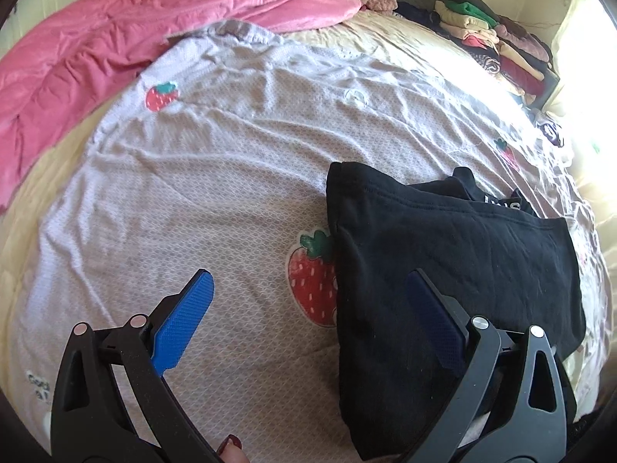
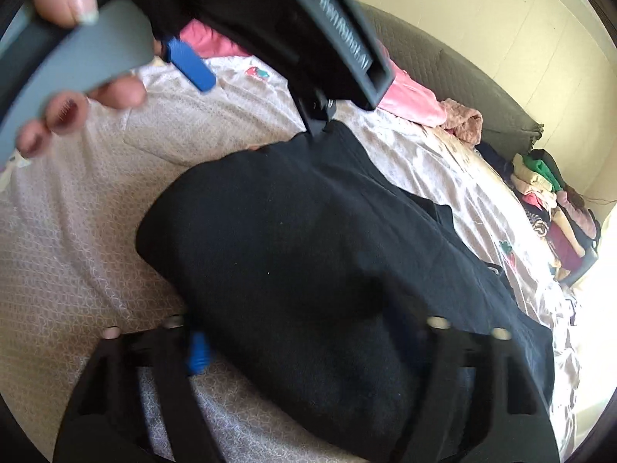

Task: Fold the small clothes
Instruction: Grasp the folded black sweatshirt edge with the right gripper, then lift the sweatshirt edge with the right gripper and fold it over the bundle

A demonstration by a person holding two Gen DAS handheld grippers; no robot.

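A black garment [image 1: 455, 270] lies partly folded on the strawberry-print sheet [image 1: 216, 177]. My left gripper [image 1: 308, 293] is open and empty; its left blue finger [image 1: 185, 320] is over the sheet and its right finger [image 1: 435, 320] is over the garment's near left part. In the right wrist view the black garment [image 2: 308, 247] fills the middle. My right gripper [image 2: 308, 343] is open wide, blurred, with the garment's near end between its fingers. The left gripper's body [image 2: 327, 31] and the hand holding it fill the top of that view.
A pink blanket [image 1: 115, 38] lies bunched at the far left of the bed. A pile of folded clothes [image 1: 501, 46] stands at the far right by the wall, also in the right wrist view [image 2: 551, 208]. A dark headboard cushion [image 2: 462, 88] runs along the far side.
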